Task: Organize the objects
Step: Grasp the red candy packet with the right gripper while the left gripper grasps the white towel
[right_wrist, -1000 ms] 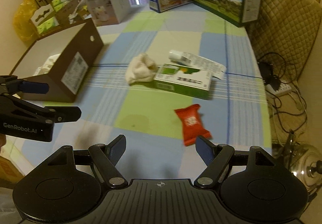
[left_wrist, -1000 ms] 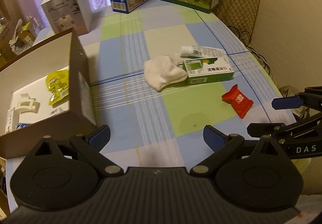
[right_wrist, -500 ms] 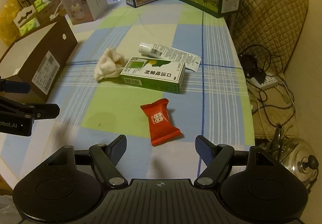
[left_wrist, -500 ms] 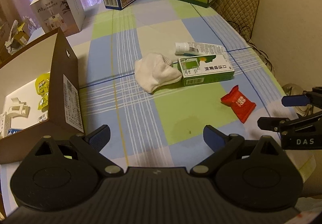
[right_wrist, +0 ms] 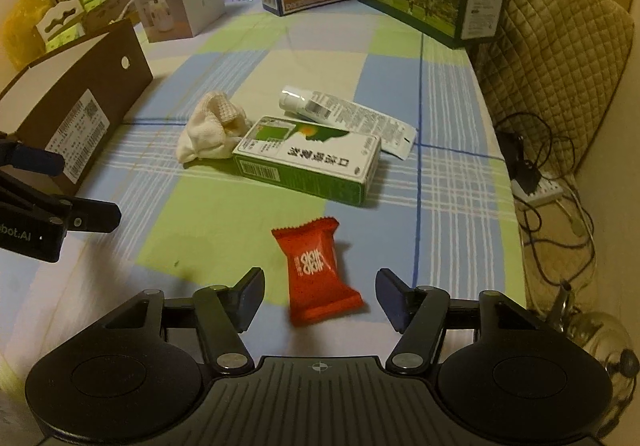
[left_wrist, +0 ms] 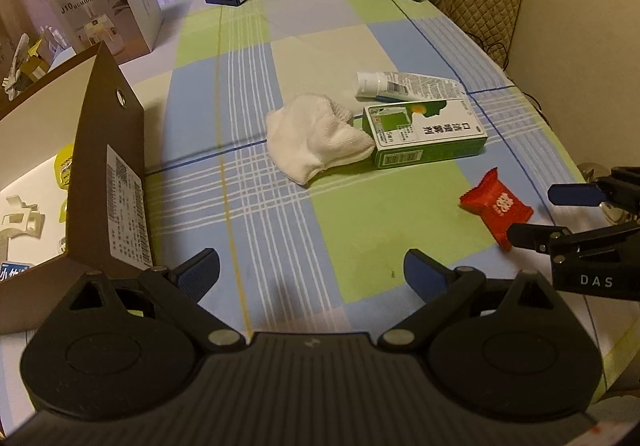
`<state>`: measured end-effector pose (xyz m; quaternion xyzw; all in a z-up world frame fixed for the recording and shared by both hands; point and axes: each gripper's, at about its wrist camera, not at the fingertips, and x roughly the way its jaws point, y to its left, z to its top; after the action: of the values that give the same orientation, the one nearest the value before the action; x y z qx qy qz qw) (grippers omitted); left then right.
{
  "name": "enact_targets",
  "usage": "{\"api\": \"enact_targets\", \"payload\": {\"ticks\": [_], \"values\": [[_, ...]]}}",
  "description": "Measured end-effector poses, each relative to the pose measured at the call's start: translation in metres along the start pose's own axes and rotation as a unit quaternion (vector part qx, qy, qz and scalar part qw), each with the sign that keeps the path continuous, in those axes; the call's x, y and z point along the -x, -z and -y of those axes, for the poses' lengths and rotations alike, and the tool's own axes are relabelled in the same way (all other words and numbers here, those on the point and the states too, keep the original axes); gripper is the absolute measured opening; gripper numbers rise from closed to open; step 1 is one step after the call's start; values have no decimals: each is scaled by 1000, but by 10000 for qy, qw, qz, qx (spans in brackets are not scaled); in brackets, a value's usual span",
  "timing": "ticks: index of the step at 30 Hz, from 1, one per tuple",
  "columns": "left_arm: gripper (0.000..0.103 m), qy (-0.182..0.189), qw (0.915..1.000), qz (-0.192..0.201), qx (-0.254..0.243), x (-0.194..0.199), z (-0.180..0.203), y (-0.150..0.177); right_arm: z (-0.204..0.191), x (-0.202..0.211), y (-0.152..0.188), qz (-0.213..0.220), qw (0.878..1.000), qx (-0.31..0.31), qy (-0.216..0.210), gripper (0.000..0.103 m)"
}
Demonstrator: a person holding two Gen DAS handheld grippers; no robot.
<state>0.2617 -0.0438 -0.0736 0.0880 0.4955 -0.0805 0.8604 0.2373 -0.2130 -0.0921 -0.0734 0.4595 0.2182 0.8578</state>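
Right claw (right_wrist: 320, 286) stood partly spread, jaws just narrowed, red candy packet (right_wrist: 316, 270) between them on the surface (left_wrist: 280, 205), pads not touching. Left claw (left_wrist: 312, 272) wide, empty. Brown cardboard box (left_wrist: 104, 173) at left held yellow packets (left_wrist: 64, 165) and a white clip (left_wrist: 20, 219).

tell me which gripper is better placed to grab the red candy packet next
Right. The right gripper has the red candy packet lying between its jaws, which have just been closing and do not yet press it. The left gripper is open over bare tablecloth, well aside from the packet.
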Motion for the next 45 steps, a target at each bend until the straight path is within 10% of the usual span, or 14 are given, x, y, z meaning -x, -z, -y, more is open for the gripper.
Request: {"api": "enact_targets", "payload": {"ticks": [13, 18, 45], "values": [[97, -58, 9999, -61, 64, -21, -12, -13, -6, -30, -8, -142, 9994, 326, -30, 46], [97, -34, 9999, -80, 52, -28, -16, -18, -2, -35, -8, -296, 9992, 266, -66, 24], [93, 271, 9994, -117, 206, -92, -21, -100, 80, 17, -31, 252, 9893, -1398, 346, 23]]}}
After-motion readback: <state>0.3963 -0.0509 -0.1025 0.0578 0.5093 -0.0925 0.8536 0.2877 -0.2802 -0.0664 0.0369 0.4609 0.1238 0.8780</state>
